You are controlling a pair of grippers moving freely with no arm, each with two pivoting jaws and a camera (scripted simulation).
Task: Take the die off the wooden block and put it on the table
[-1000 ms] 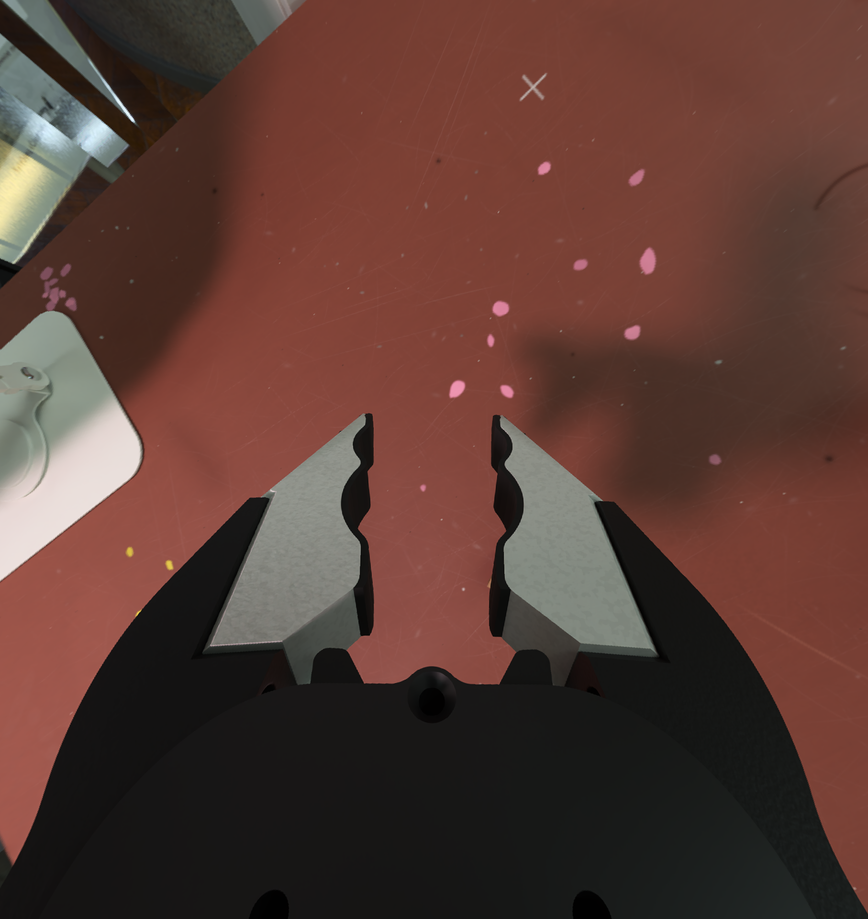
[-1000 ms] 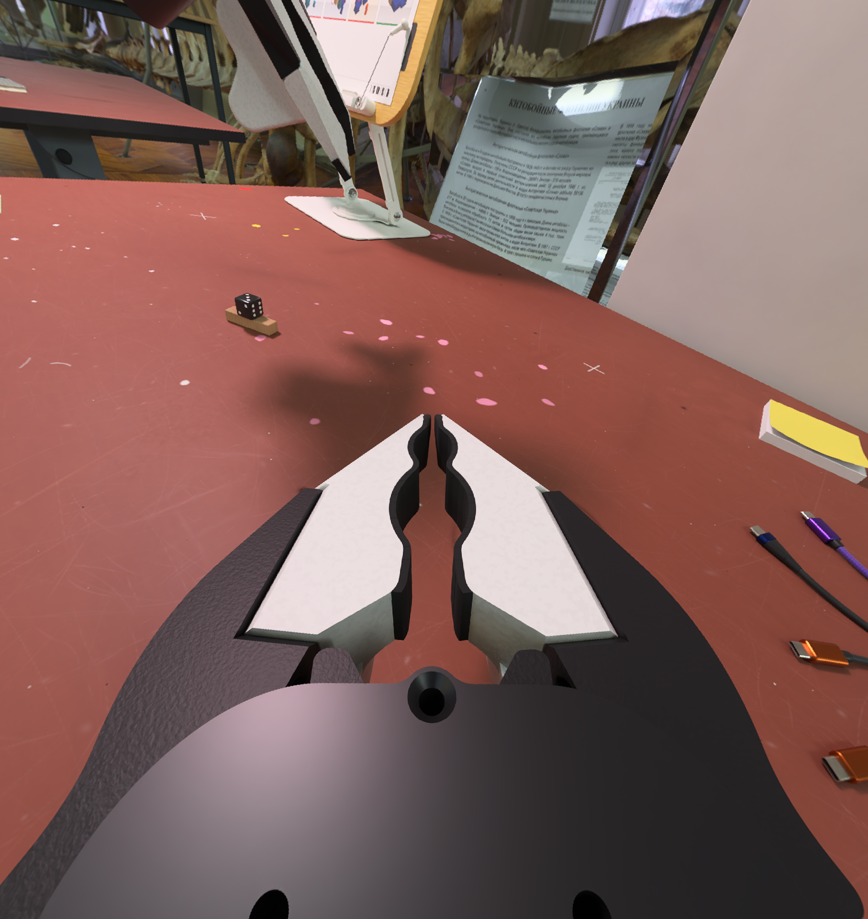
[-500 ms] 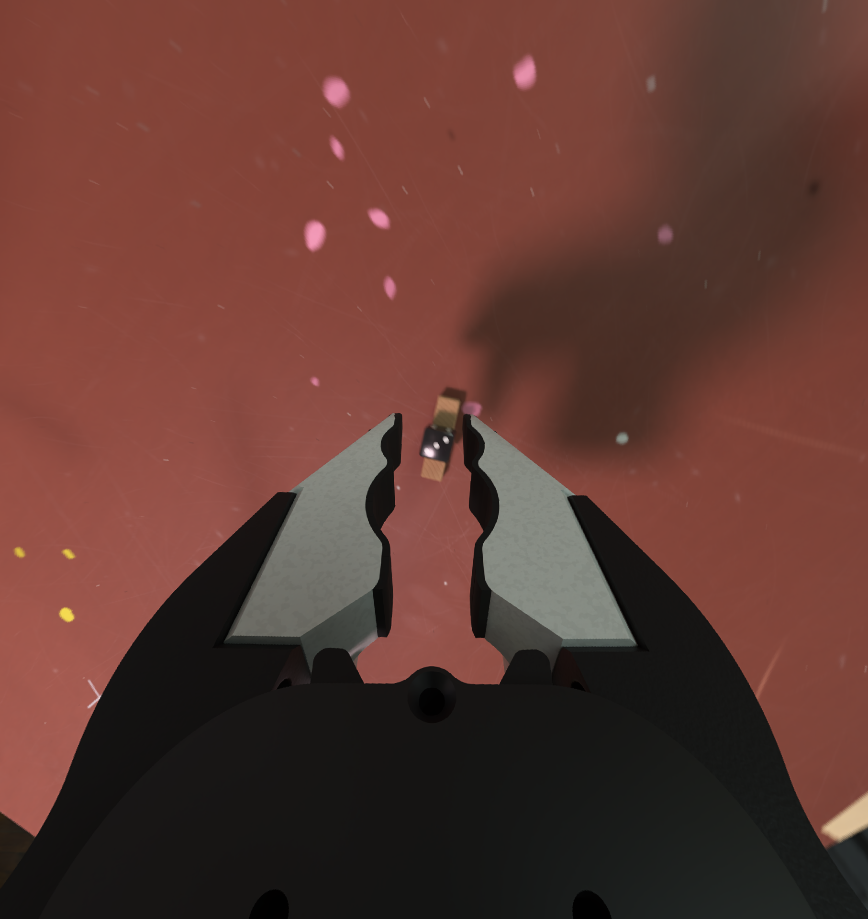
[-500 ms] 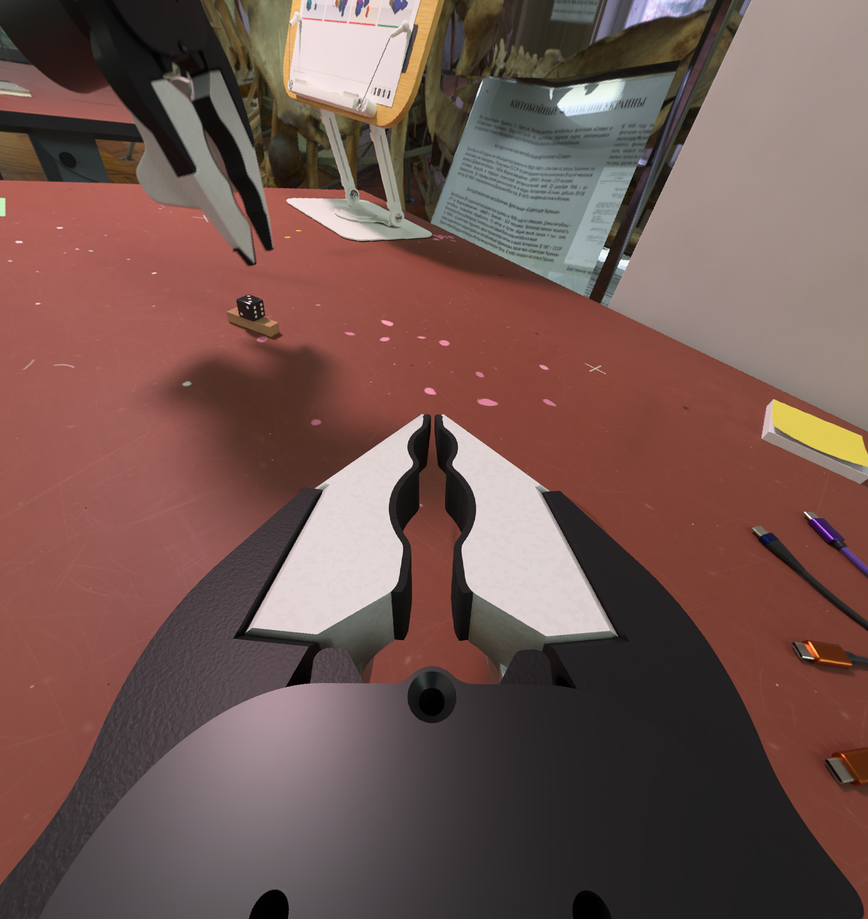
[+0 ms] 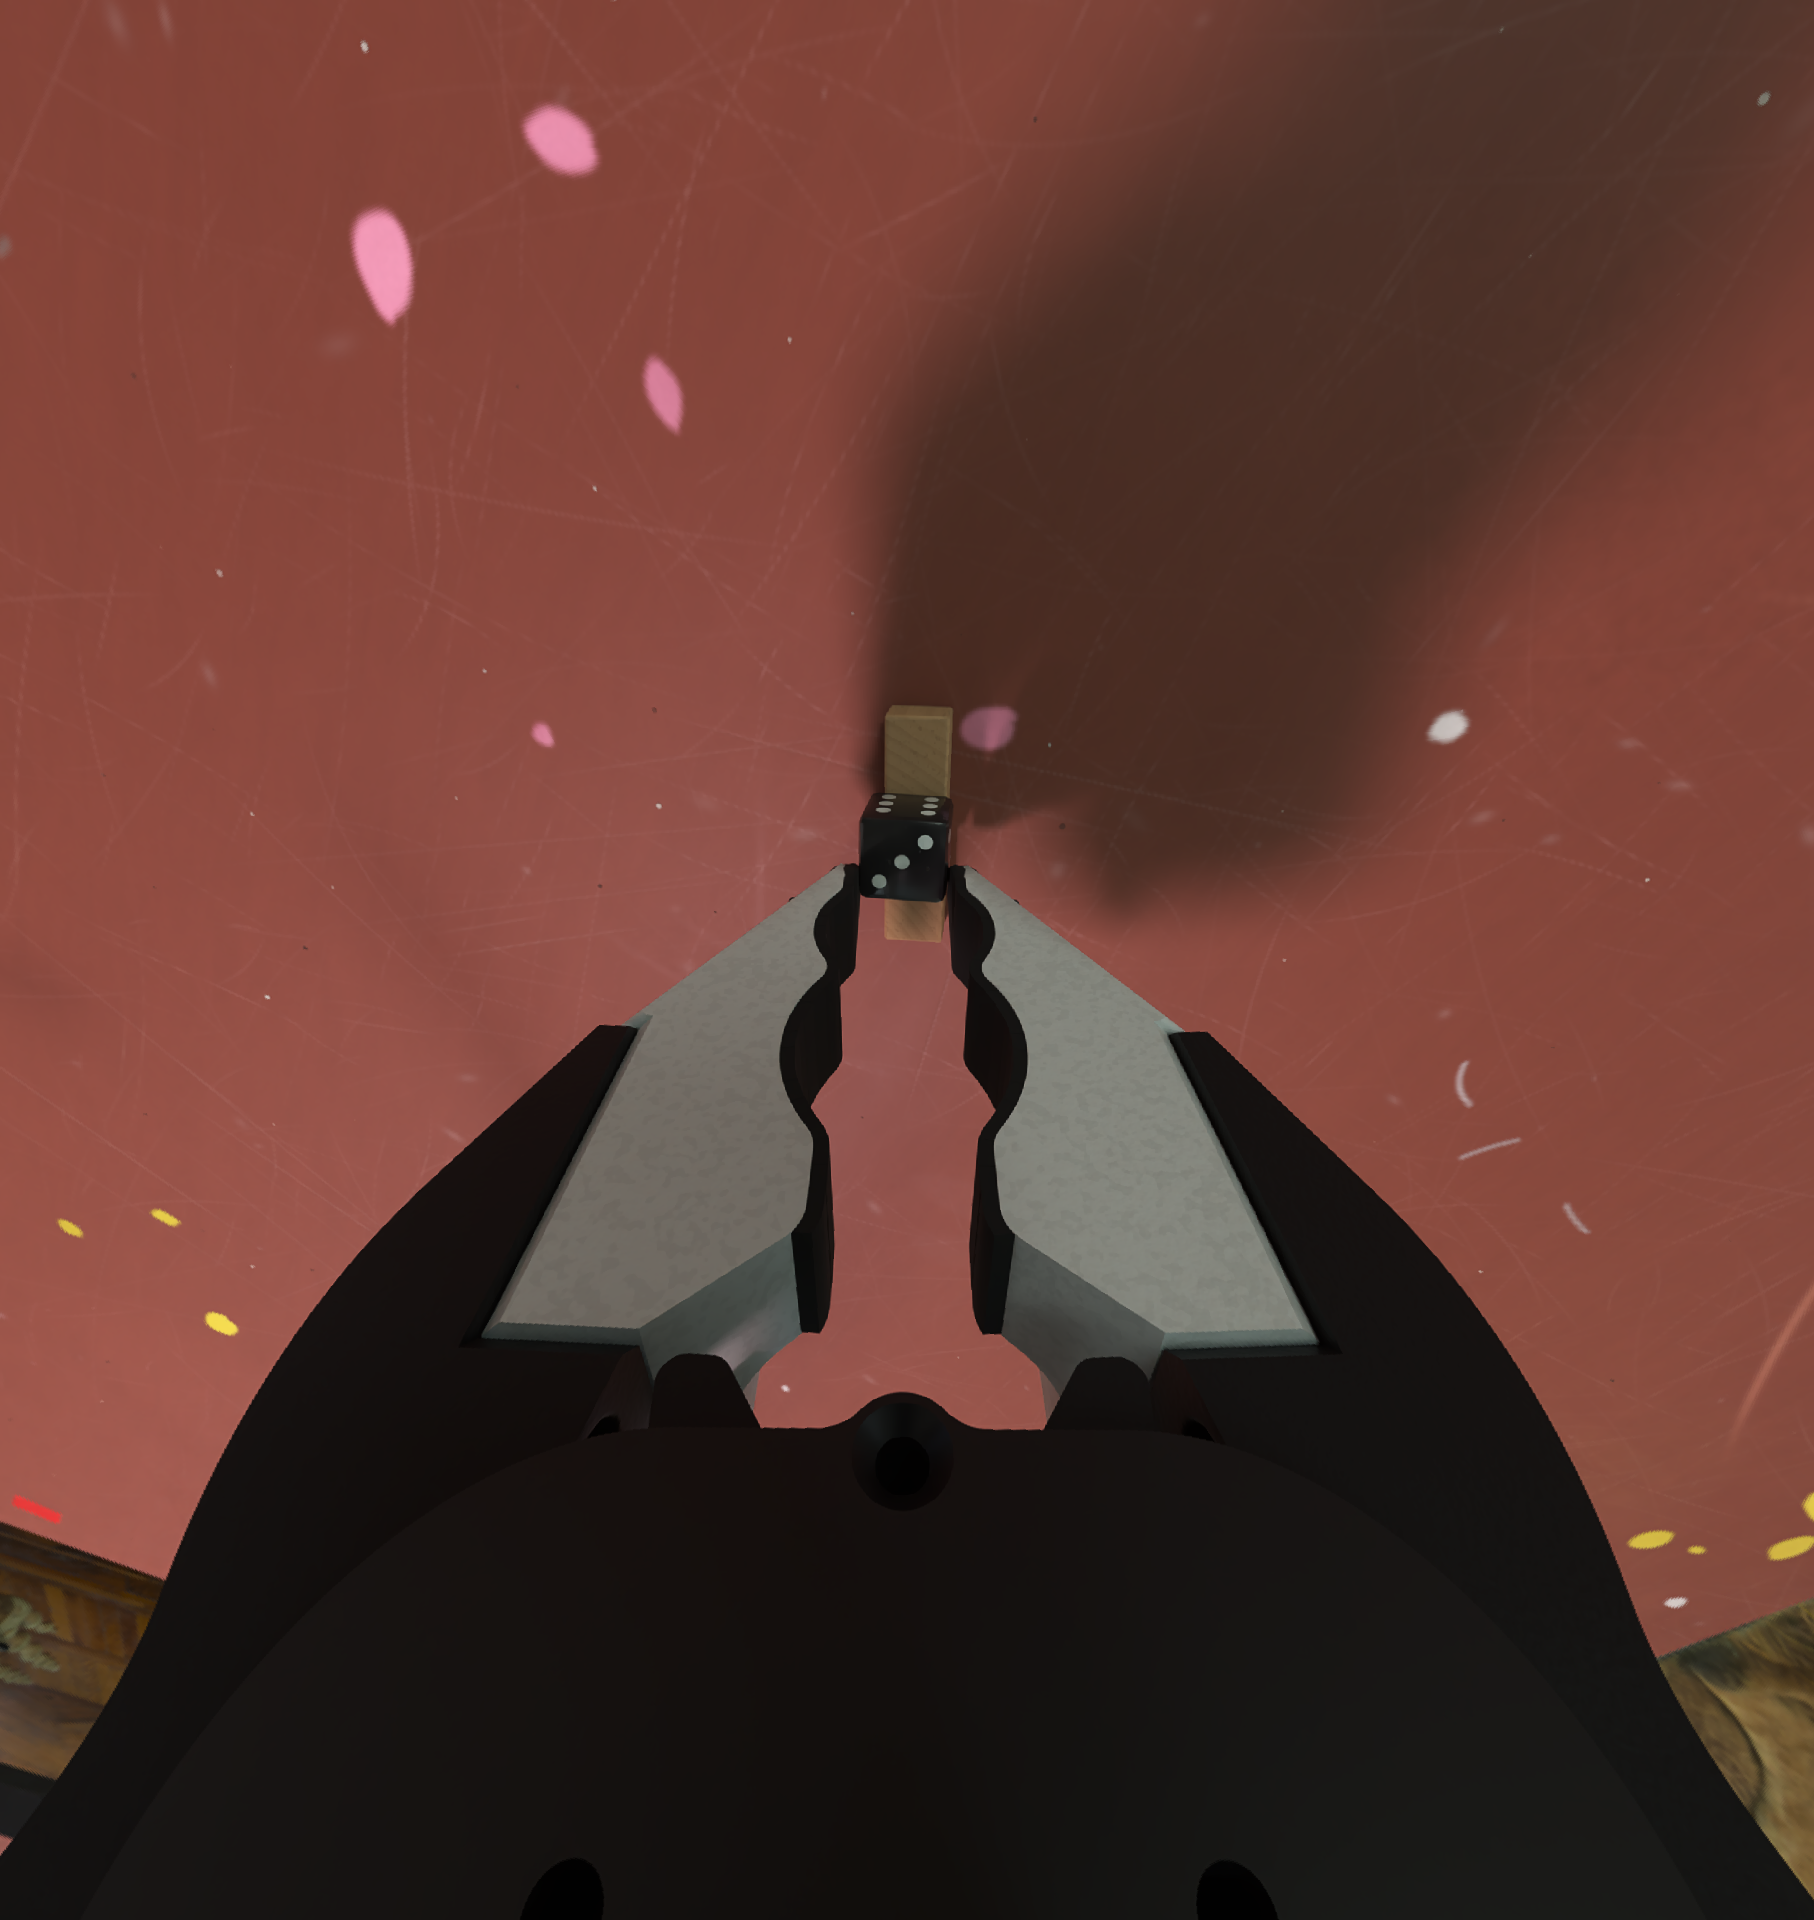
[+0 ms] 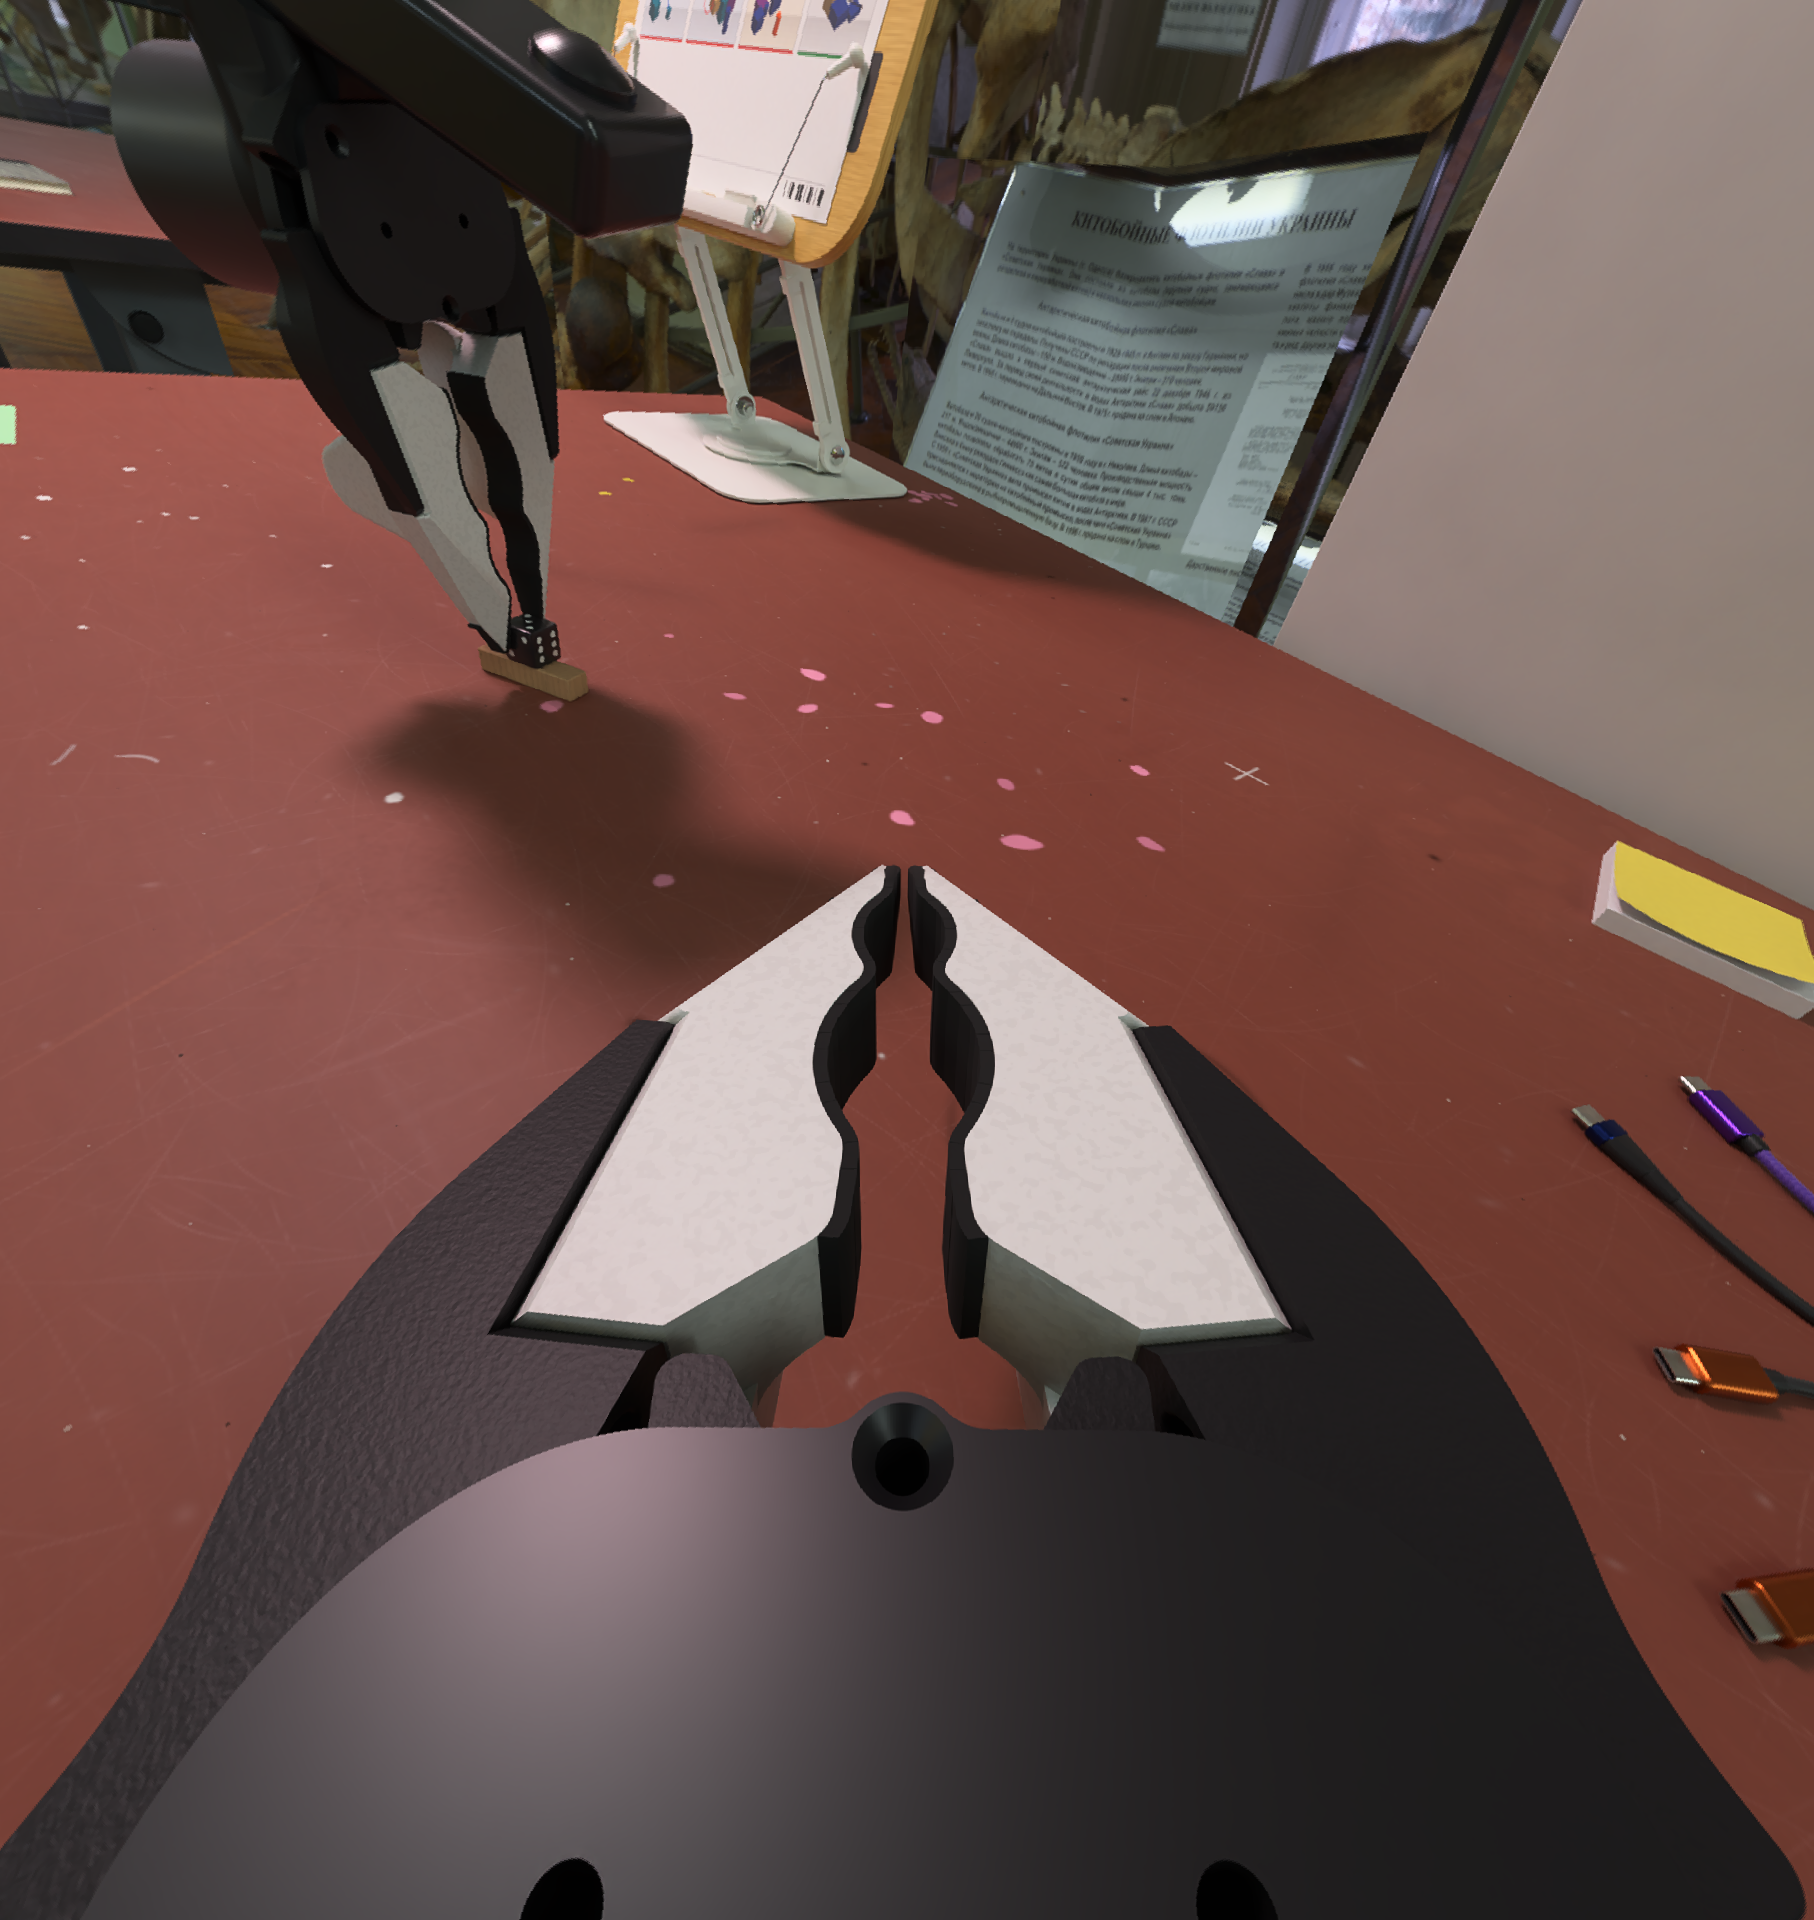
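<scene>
1. My left hand-held gripper (image 5: 904, 885) is narrowed about the die (image 5: 905, 844), one fingertip at each side face. In the left wrist view both tips appear to touch the die, so I take it as gripped.
2. The die, black with white pips, sits on top of the wooden block (image 5: 917, 750). The block lies flat on the desk (image 5: 363, 727), and its two ends show beyond the die, one past the fingertips and one between them.
3. In the right wrist view the same left hand-held gripper (image 6: 516, 632) reaches steeply down onto the die (image 6: 534, 639), which rests on the wooden block (image 6: 534, 673). Its shadow falls on the desk (image 6: 259, 935) just beside the block, on the side toward my right hand-held gripper.
4. My right hand-held gripper (image 6: 902, 875) is well apart from the wooden block and holds nothing. Its fingertips are drawn almost together, with only a thin slit between them.
5. Pink specks (image 6: 1020, 842) dot the desk between the wooden block and my right hand-held gripper.
6. Well apart from the wooden block, off to its right, lie a yellow pad of notes (image 6: 1703, 930) and several cables (image 6: 1713, 1242).
7. A white stand (image 6: 768, 462) holding a board is beyond the wooden block, at the far desk edge.
</scene>
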